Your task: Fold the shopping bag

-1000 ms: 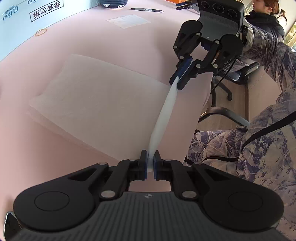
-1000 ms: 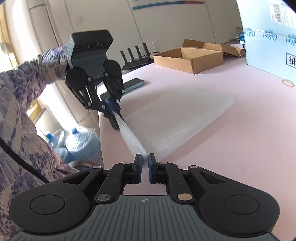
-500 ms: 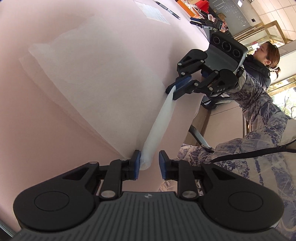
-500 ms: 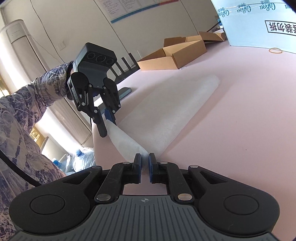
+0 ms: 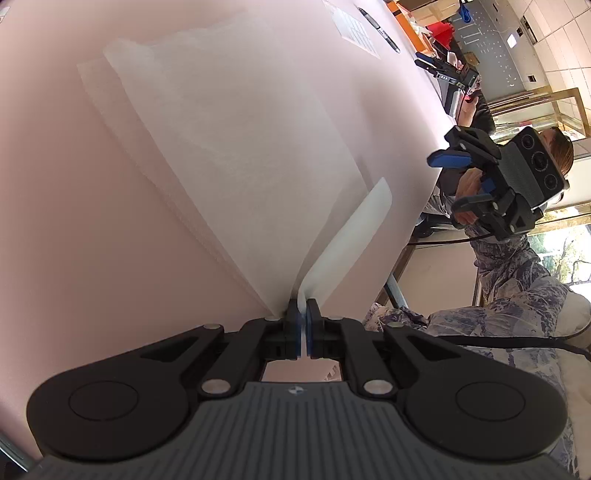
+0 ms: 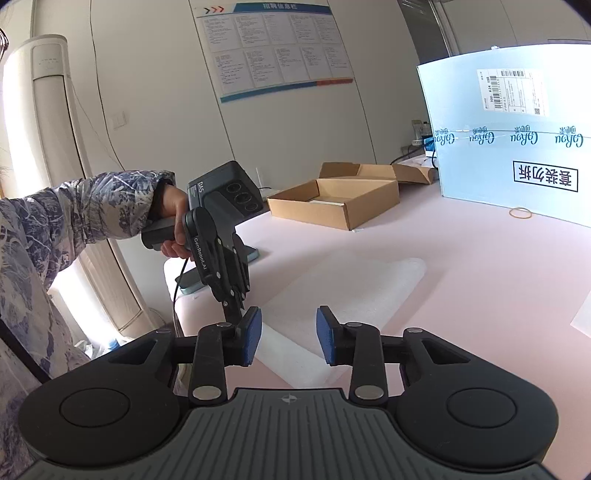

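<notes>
A white, translucent shopping bag (image 5: 236, 147) lies flat on the pink table (image 5: 74, 221). My left gripper (image 5: 303, 325) is shut on the bag's near corner, where a loose white strip (image 5: 347, 240) curls up with its far end free. In the right wrist view the left gripper (image 6: 234, 312) points down at the bag (image 6: 343, 295) near the table's corner. My right gripper (image 6: 288, 339) hovers above the bag; its jaws are opening and nothing is between them. From the left wrist view the right gripper (image 5: 467, 171) hangs in the air off the table's edge.
An open cardboard box (image 6: 332, 199), a tall light-blue carton (image 6: 517, 136) and a rubber band (image 6: 520, 212) sit at the far side. A phone (image 6: 192, 284) lies by the corner. A pen (image 5: 380, 26) and a paper sheet (image 5: 354, 26) lie beyond the bag. The person's legs (image 5: 480, 317) are beside the edge.
The right gripper has let go of the white strip, opened and lifted away from the table. The left gripper, briefly open half a second ago, has shut on the strip's near end.
</notes>
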{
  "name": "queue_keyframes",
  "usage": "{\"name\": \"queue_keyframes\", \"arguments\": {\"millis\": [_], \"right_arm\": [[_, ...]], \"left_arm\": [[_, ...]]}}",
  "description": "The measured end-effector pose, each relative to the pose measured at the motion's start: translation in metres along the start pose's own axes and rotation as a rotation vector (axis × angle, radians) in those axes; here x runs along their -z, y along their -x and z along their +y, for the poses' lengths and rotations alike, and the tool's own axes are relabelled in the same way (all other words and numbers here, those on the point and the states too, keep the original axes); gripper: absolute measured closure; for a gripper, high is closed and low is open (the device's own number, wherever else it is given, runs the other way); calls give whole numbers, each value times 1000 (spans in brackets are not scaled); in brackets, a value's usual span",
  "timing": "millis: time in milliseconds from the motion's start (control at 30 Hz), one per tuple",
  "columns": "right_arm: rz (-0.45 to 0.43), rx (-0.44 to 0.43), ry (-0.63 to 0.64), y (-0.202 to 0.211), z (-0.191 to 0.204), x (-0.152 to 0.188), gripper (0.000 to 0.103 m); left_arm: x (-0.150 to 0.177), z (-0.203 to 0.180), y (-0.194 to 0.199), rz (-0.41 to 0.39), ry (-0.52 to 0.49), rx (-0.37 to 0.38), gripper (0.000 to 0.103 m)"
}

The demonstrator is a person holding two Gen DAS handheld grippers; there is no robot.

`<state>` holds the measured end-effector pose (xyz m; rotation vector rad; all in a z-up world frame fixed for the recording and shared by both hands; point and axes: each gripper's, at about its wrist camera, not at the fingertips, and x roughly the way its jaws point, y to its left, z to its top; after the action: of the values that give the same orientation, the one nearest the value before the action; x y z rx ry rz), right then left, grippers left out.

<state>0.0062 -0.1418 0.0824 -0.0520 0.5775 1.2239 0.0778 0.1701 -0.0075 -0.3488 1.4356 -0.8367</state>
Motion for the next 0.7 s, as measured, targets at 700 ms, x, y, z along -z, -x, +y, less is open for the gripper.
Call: {"name": "queue_keyframes", "arguments": {"millis": [700], "right_arm": [[160,30,-25,-57,-4,26,92]], "left_arm": [[25,-45,-14,-133,-107,-146,98]]}}
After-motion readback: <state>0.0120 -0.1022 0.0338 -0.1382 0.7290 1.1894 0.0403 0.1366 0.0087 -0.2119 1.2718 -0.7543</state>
